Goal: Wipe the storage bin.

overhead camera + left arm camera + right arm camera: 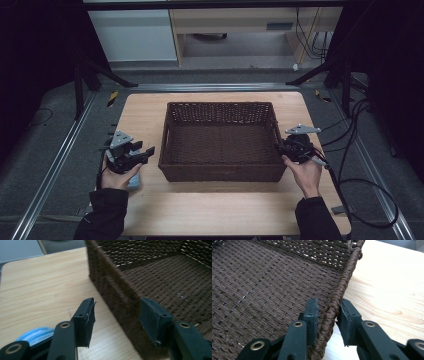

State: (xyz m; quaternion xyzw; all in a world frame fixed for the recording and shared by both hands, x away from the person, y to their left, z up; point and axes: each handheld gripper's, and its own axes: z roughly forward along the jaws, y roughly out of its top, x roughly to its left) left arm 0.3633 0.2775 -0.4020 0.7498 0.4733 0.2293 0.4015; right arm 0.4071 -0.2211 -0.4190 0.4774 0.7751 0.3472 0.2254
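A dark brown wicker basket (220, 106) stands in the middle of the wooden table (210, 210), with nothing in it. My left gripper (145, 152) hovers at the basket's left side and is open. In the left gripper view its jaws (116, 315) straddle the basket's left wall (112, 290) from above, one over the table and one over the inside, touching nothing. My right gripper (279, 148) is at the basket's right edge. In the right gripper view it (328, 312) is shut on the braided rim (347, 272), one pad inside and one outside.
A light blue object (134, 181) lies on the table under my left hand, blurred in the left gripper view (37, 333). Cables (360, 165) trail off the table's right side. Black frame legs (80, 85) stand beyond the far corners.
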